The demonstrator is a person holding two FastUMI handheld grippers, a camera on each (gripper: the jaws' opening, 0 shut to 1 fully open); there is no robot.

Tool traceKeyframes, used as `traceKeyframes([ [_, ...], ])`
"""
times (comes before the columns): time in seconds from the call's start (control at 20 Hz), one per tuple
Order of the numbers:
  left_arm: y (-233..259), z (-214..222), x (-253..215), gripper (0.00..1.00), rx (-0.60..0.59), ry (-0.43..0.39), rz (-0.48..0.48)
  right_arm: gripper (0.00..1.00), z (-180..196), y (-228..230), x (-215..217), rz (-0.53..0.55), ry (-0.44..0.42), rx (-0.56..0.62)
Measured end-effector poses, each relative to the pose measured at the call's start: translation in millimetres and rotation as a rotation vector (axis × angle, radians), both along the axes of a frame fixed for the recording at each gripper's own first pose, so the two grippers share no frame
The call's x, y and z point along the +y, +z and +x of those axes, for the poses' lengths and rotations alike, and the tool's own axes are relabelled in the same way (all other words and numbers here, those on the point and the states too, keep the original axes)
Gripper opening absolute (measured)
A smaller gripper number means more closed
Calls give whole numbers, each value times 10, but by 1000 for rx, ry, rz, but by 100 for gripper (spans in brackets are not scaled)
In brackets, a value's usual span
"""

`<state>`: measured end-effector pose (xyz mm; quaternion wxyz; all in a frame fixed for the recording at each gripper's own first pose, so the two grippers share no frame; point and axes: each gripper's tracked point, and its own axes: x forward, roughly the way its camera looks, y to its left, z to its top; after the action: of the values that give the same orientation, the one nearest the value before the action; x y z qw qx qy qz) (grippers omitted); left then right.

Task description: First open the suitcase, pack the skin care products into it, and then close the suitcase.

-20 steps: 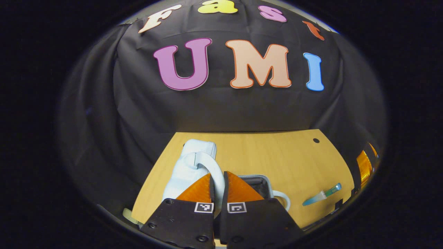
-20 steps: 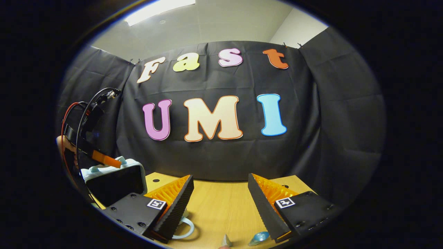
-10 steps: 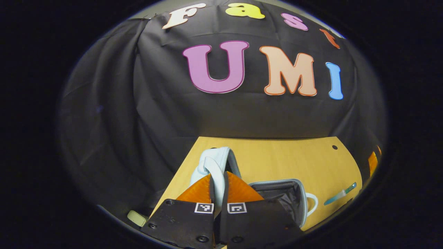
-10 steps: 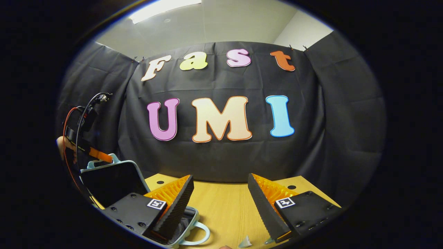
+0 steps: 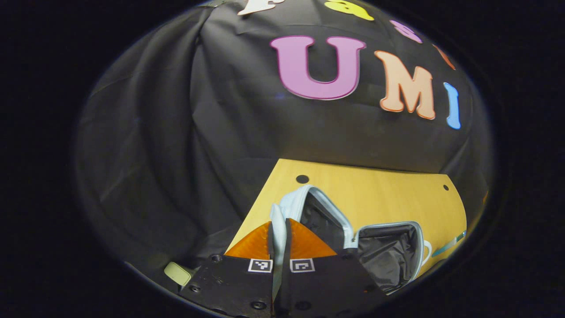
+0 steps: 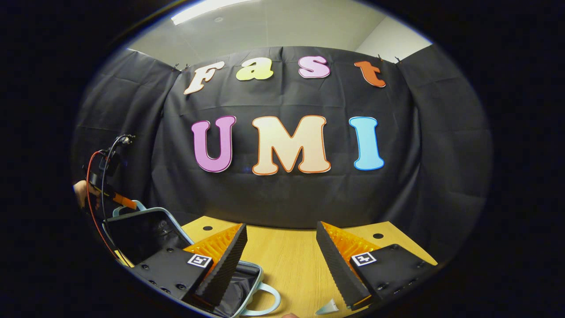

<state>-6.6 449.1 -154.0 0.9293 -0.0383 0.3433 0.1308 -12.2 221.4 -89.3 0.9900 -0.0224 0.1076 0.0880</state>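
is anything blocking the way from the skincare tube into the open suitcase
Nothing visible does. The pale blue suitcase lies open on the wooden table, its lid held back by the left tongs. The teal skincare tube lies just beside it, bare tabletop between.

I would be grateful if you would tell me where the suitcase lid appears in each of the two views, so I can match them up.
Left gripper view: the suitcase lid rises at lower centre, just above the left gripper, whose fingers pinch its handle.
Right gripper view: the lid stands at the lower left, lining facing the camera, behind the right gripper.
Shared landmark: the loop handle on the suitcase's lower half, lying on the wooden table.
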Motion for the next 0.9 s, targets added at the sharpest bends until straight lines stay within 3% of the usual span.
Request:
traceKeyframes([
  [0.35, -940, -258, 506, 0, 118, 142, -188, 100, 29, -52, 210, -37, 21, 19],
  [0.75, -1624, -469, 726, 1, 198, 221, -179, 100, -6, -112, 270, -67, 34, 41],
  [0.85, -1524, -455, 789, 17, 152, 231, -156, 100, -13, -104, 232, -71, 31, 38],
  [0.9, -1429, -373, 782, 38, 86, 224, -146, 99, -16, -105, 205, -74, 29, 37],
])
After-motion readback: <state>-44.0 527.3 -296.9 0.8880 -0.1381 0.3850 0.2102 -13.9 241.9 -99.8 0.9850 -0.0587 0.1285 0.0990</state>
